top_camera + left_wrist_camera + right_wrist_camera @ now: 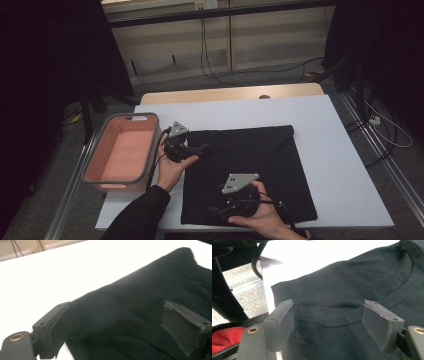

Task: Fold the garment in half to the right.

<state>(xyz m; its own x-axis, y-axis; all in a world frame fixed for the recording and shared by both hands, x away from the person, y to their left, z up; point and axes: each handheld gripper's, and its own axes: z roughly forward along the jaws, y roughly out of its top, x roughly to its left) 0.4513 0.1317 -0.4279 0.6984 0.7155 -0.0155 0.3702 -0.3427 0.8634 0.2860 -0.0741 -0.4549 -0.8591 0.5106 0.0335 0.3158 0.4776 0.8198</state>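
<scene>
Garment: we see a black garment (pixel 250 170) spread flat on the white worktop (pixel 340 165), folded into a rough rectangle that covers the middle and near part of the surface.
Garment detail: in the right gripper view we see a stitched hem (pixel 329 320) running across between our jaws, and a curved seam like a neckline farther up on the right.
Left gripper: we hold the left gripper (pixel 192 149) at the garment's far left corner, with its grey three-cornered plate on top.
Left jaws: in the left gripper view the left gripper (pixel 112 325) has its jaws spread wide over the fabric, one at the cloth's edge where it meets the white worktop, the other over the cloth; nothing is pinched between them.
Right gripper: we hold the right gripper (pixel 220 206) low over the near left part of the garment, close to the worktop's near edge.
Right jaws: in the right gripper view the right gripper (pixel 328 327) also stands wide open, the jaws straddling the hem with cloth lying between them, not clamped.
Bin: a pink bin with a grey rim (pixel 150 150) sits at the left edge of the worktop, just beside our left hand (pixel 172 170).
Background: cables trail over the floor beyond the worktop.
</scene>
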